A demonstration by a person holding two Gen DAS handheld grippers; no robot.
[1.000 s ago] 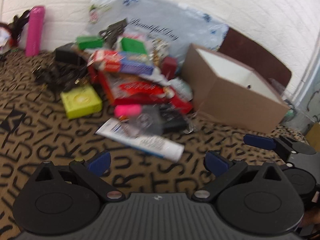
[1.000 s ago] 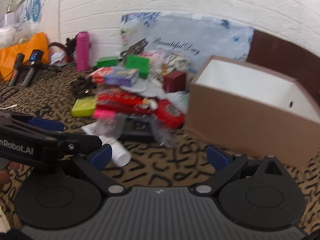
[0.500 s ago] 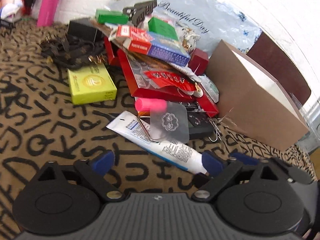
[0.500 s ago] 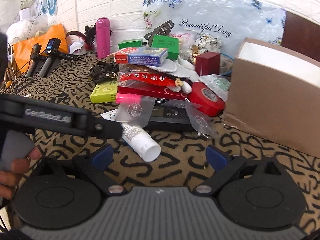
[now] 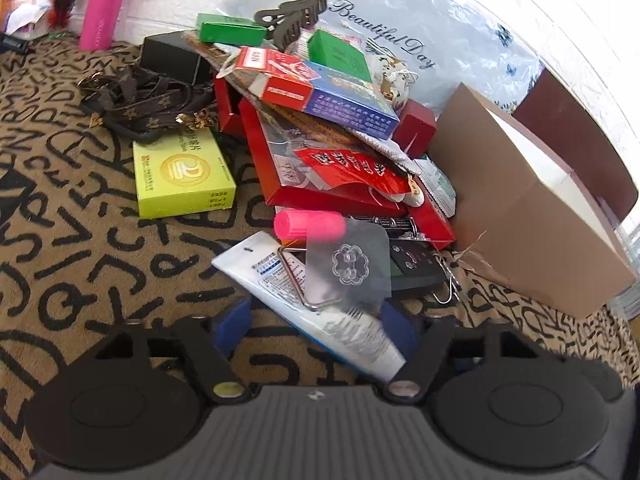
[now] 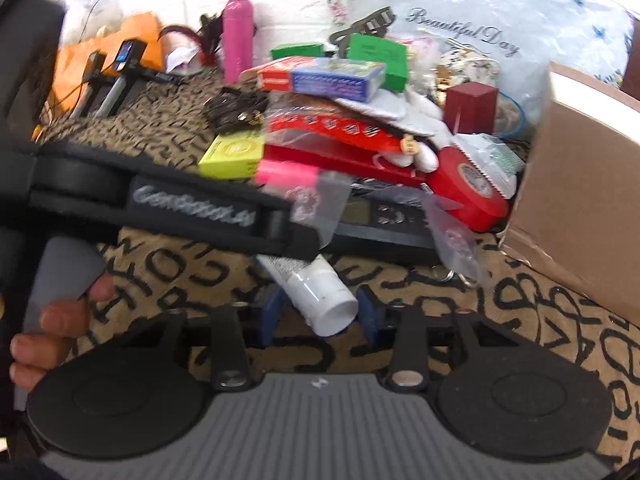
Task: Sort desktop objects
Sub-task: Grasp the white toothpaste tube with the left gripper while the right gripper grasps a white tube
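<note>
- The cardboard box (image 5: 532,216) stands right of the heap (image 5: 320,136); a nudge there could topple stacked packets.
- The white tube (image 5: 320,308) lies between both grippers' parted jaws; the left gripper (image 5: 316,326) and right gripper (image 6: 318,314) risk colliding.
- The clear hook pad (image 5: 348,264) rests on the tube and could slide off.

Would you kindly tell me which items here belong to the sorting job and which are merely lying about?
Job: white tube, between the fingers of both the left gripper and right gripper; cardboard box.
Lying about: pink bottle, orange bag, floral plastic sheet.
</note>
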